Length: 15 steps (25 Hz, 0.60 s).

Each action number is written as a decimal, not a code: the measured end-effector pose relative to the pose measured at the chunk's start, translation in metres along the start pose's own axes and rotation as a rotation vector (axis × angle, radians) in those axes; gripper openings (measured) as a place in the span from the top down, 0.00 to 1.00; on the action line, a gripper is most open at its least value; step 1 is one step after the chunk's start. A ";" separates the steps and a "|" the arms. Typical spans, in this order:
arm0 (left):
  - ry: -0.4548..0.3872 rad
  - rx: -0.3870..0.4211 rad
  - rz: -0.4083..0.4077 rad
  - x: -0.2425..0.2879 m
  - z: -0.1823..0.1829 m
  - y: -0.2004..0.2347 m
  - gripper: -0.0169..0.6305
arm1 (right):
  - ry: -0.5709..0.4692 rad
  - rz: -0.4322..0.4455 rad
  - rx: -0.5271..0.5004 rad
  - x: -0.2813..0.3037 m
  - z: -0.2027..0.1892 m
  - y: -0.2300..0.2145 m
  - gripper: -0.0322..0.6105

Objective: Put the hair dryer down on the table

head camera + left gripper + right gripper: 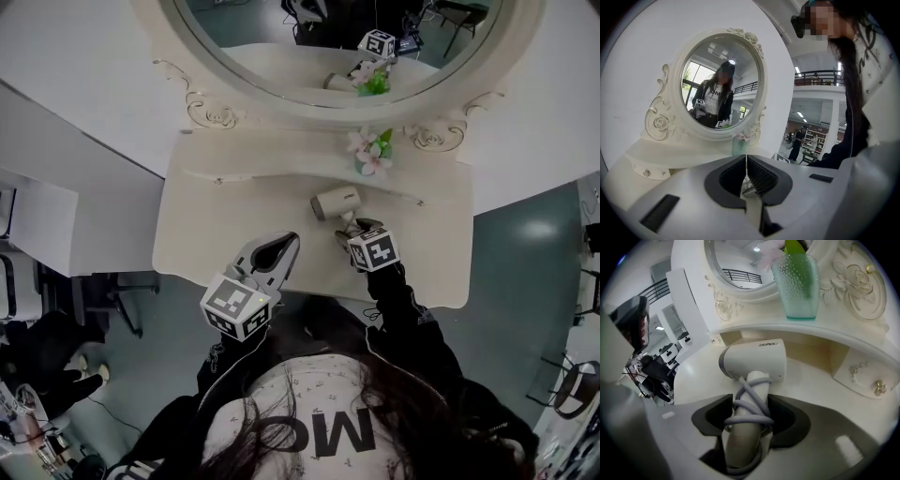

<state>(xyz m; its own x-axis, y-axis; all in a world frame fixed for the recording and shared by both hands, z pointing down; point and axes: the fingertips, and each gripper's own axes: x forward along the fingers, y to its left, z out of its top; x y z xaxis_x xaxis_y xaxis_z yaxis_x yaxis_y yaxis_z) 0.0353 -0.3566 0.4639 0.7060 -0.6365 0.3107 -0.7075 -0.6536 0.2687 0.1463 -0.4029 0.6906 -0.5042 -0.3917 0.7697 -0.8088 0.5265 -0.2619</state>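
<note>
My right claw [350,235] [747,417] is clenched on the handle of the white hair dryer [336,202] [754,359], its dark pads pressing from either side on the handle, which has a pale grey cord [749,404] wound round it. The dryer's barrel lies crosswise just right of the middle of the head view, low over the cream-coloured counter [216,234]; I cannot tell whether it touches the surface. Just above it in that frame, on the raised back ledge, stands a pale green glass vase of pink flowers [373,155] [796,284], below the oval white-framed mirror [337,47] [719,86]. My left claw [277,249] [746,174] hangs over the counter's front edge at lower centre, pads pressed together with nothing between them.
</note>
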 end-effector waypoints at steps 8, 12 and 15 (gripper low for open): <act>0.002 0.000 0.007 -0.005 -0.002 0.006 0.98 | -0.016 -0.009 0.014 0.008 0.011 -0.014 0.57; -0.001 0.002 0.018 -0.013 -0.002 0.009 0.98 | -0.020 -0.004 0.033 0.011 0.016 -0.019 0.57; -0.003 0.002 0.027 -0.018 -0.004 0.011 0.98 | -0.018 -0.005 0.033 0.011 0.017 -0.019 0.57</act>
<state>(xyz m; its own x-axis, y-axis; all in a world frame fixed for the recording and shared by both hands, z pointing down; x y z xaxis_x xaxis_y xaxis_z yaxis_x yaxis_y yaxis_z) 0.0145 -0.3510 0.4648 0.6864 -0.6555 0.3149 -0.7266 -0.6366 0.2584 0.1513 -0.4300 0.6941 -0.5050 -0.4085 0.7604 -0.8210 0.4992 -0.2770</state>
